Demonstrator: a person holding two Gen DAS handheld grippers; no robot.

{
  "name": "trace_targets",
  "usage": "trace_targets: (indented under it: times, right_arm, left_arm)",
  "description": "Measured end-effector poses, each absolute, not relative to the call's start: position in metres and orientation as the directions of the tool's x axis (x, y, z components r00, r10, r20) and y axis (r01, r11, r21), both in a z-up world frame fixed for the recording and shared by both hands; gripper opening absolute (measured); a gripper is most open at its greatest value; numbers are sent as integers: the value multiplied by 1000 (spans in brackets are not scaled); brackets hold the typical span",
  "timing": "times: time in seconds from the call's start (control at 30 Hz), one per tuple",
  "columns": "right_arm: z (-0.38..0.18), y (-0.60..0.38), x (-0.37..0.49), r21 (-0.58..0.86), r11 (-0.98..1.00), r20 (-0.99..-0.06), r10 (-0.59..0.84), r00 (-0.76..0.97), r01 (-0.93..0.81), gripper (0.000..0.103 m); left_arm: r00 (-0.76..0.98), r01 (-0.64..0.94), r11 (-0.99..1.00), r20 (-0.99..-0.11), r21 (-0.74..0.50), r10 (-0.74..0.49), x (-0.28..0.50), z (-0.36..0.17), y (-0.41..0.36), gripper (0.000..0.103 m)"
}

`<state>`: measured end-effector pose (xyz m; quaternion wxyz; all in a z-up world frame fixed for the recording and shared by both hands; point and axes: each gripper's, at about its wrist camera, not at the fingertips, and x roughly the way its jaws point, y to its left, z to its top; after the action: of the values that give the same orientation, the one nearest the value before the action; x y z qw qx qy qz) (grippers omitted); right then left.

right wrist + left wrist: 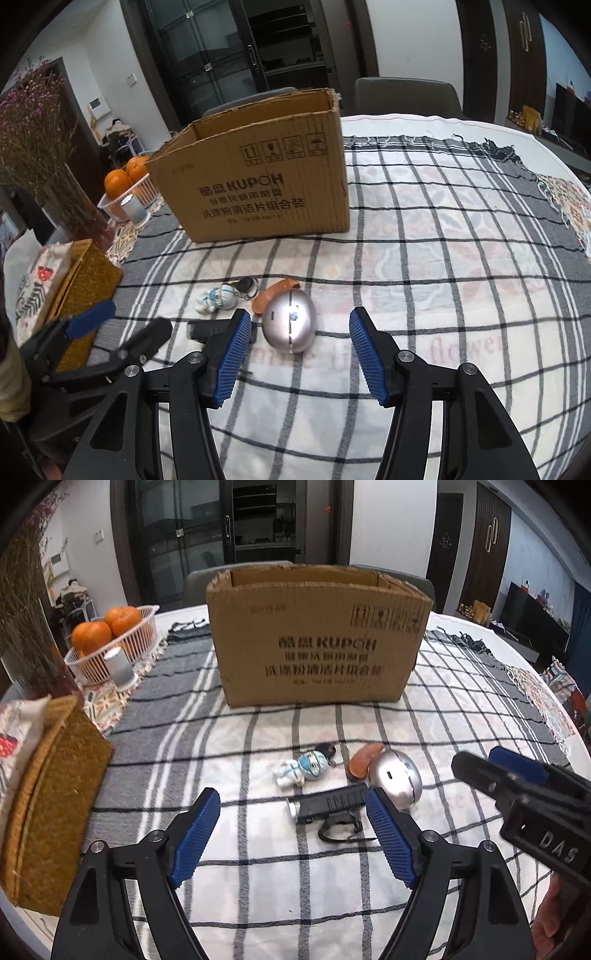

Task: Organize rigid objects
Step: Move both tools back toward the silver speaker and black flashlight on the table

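On the checked woven cloth (424, 258) covering the surface, a smooth silver egg (290, 325), a ribbed black torch (328, 806), a small glossy figurine (301, 771) and a curved brown case (364, 762) cluster near the fingers, with an open corrugated box (317, 638) standing far behind. The left gripper (291, 834) hangs with its ridged blue fingers (197, 834) spread, empty, beside the torch. The right gripper (301, 354) is likewise spread and empty, just near the egg.

My right tool (300, 334) sat with its blue pads spread, nothing gripped. Silver egg-shaped case (290, 320) lay on the checked table (443, 258) just ahead between the pads, untouched. Astronaut keychain (218, 298) and brown piece (275, 290) were just behind it. Open cardboard box (255, 177) stood further back. Left tool (122, 325) showed at the left edge.
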<state>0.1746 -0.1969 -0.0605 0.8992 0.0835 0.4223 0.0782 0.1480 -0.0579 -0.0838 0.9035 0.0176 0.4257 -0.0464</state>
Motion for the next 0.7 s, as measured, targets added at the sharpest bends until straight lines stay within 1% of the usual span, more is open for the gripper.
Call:
trace_targets:
  times: [0.2, 0.3, 0.5, 0.7]
  right_arm:
    - [-68, -199, 177, 243, 968, -740, 231, 632, -70, 58]
    - [-73, -197, 180, 257, 962, -737, 256, 625, -90, 63]
    - [-85, -192, 191, 259, 961, -760, 267, 593, -100, 64]
    - [-95, -193, 201, 268, 959, -779, 269, 566, -87, 64]
  left_arm:
    - [636, 121, 993, -766, -18, -91, 151, -102, -62, 83]
    - [647, 139, 990, -755, -14, -102, 149, -110, -65, 84]
    - [650, 154, 988, -751, -17, -115, 153, -126, -70, 85]
    - [653, 152, 988, -751, 1, -100, 159, -136, -77, 85]
